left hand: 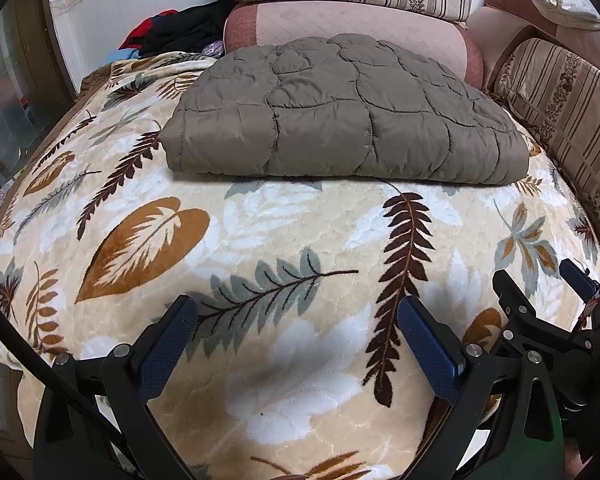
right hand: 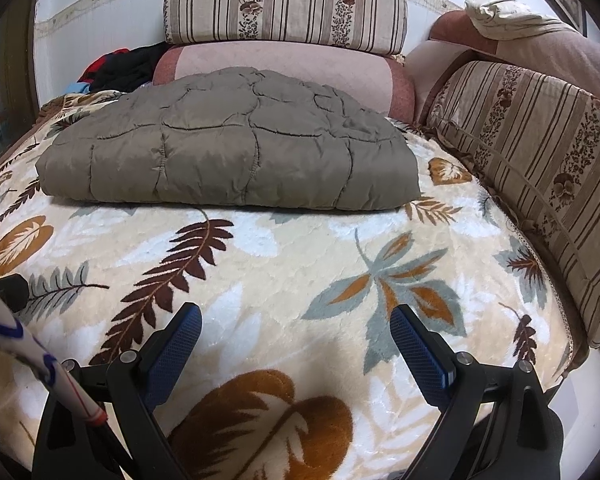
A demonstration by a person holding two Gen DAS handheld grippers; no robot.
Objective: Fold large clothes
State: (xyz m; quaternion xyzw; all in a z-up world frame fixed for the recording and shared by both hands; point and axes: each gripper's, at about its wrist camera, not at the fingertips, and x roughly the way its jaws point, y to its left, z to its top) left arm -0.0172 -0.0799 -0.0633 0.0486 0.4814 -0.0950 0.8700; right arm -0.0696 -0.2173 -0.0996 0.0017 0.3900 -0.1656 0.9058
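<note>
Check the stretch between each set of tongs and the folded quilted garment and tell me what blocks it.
Nothing visible does. Only bare leaf-print blanket lies between the open left tongs, the open right tongs and the brown quilted garment. The cushions sit off to the right and behind it.

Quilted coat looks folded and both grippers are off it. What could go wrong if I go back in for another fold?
The puffy quilted coat may spring open once lifted. Fingertips could snag the plush leaf blanket beneath its edge. Both left gripper and right gripper are open, well short of it.
</note>
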